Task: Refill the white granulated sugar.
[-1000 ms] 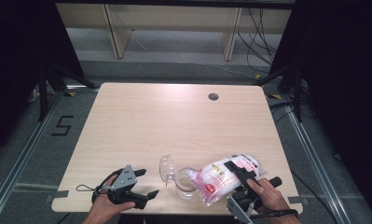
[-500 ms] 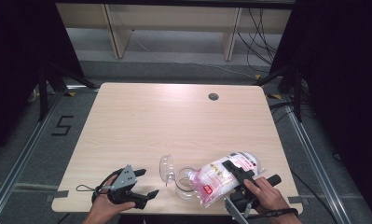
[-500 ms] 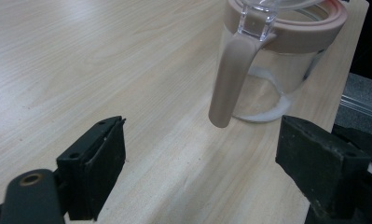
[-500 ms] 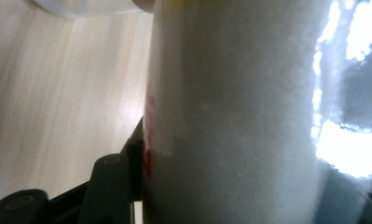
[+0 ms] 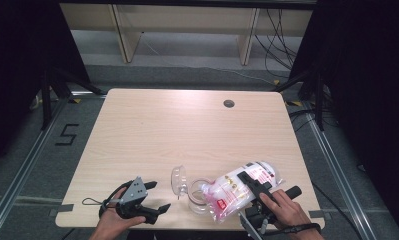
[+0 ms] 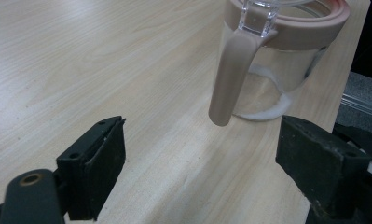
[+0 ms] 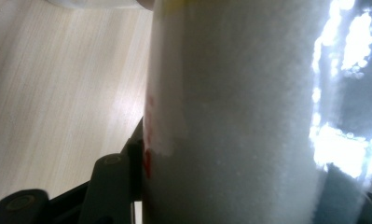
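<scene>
A clear jar (image 5: 196,194) with a pink rim and handle stands near the table's front edge, its clear lid (image 5: 178,179) flipped open to the left. In the left gripper view the jar (image 6: 286,65) holds a little white powder at its bottom. A plastic bag of white granules (image 5: 237,187) with red print lies tilted, its mouth end at the jar's rim. My right gripper (image 5: 249,189) is shut on the bag (image 7: 235,112) across its middle. My left gripper (image 5: 156,196) rests open on the table left of the jar, and nothing lies between its jaws (image 6: 202,158).
The wooden table (image 5: 187,130) has a round cable hole (image 5: 229,103) at the back right. The jar and bag sit close to the front edge. Dark floor and metal rails run along both sides, with shelving legs behind the table.
</scene>
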The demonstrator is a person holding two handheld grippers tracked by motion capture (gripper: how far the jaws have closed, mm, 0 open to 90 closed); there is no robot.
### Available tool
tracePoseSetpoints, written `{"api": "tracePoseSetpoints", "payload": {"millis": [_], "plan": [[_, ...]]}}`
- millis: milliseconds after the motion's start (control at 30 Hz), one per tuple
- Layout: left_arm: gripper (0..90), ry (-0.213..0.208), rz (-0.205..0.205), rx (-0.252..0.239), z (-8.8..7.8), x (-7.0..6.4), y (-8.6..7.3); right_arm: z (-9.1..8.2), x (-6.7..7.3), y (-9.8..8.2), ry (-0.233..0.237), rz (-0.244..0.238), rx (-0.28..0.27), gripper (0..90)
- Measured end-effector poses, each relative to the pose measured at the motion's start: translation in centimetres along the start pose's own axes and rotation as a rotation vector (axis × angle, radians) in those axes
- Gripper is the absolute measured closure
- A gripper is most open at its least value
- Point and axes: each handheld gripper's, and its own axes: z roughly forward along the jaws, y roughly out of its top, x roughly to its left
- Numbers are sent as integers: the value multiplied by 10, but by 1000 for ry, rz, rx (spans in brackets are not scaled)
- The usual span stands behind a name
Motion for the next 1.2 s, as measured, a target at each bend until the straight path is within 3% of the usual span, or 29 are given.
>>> {"api": "tracePoseSetpoints", "payload": {"millis": [67, 100, 133, 300, 467, 500, 733, 767, 967, 1067, 1100, 1200], "plan": [[154, 0, 0, 0, 0, 0, 0, 0, -2, 1, -6, -29, -2, 500], [154, 0, 0, 0, 0, 0, 0, -1, 2, 1, 14, 27, 29, 500], [154, 0, 0, 0, 0, 0, 0, -1, 3, 1, 12, 31, 36, 500], [154, -1, 1, -1, 0, 0, 0, 1, -4, 2, -7, -59, 7, 501], [154, -1, 1, 0, 0, 0, 0, 1, -4, 2, -7, -59, 7, 502], [154, -1, 1, 0, 0, 0, 0, -1, 0, 2, 5, -18, 35, 502], [154, -2, 2, 1, 0, 0, 0, -3, -3, 4, 7, -43, 40, 503], [153, -2, 2, -1, 0, 0, 0, -2, -5, 4, 0, -78, 24, 504], [154, -1, 4, 2, 0, 0, 0, -2, -7, 5, -7, -93, 20, 505], [153, -2, 4, 6, 0, -1, 0, -2, -7, 5, -6, -93, 20, 505], [154, -4, 3, 3, 0, -1, 0, -3, -4, 5, 4, -60, 43, 506], [153, 0, 3, 5, 0, -1, 0, -4, -3, 5, 4, -49, 44, 506]]}}
